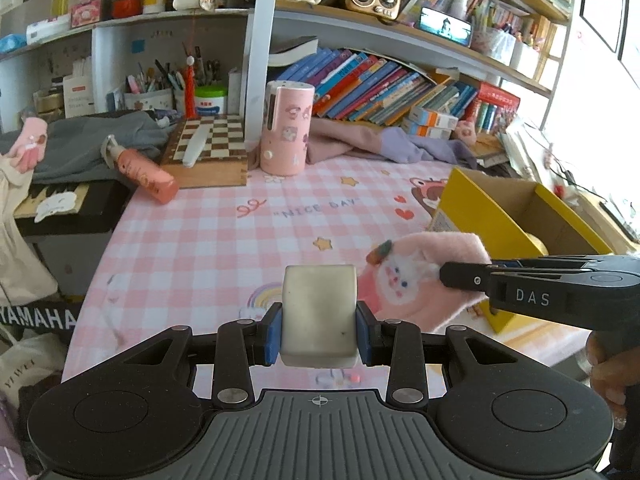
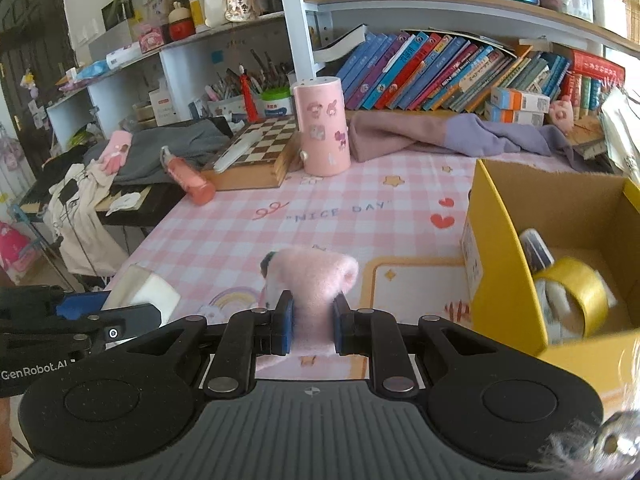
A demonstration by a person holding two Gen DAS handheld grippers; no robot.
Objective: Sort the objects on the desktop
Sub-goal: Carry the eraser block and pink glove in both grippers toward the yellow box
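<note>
Eraser (image 1: pixel 319 316), a scuffed off-white block, sat clamped in the left gripper (image 1: pixel 319 330) above the pink checked tablecloth (image 1: pixel 208 240). The right gripper (image 2: pixel 313 326) pinched a fuzzy pink glove (image 2: pixel 316 280) beside the yellow box (image 2: pixel 504 264).

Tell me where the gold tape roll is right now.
In the right wrist view, the gold tape roll lies inside the yellow cardboard box at the right, beside a small dark-and-white item.
</note>
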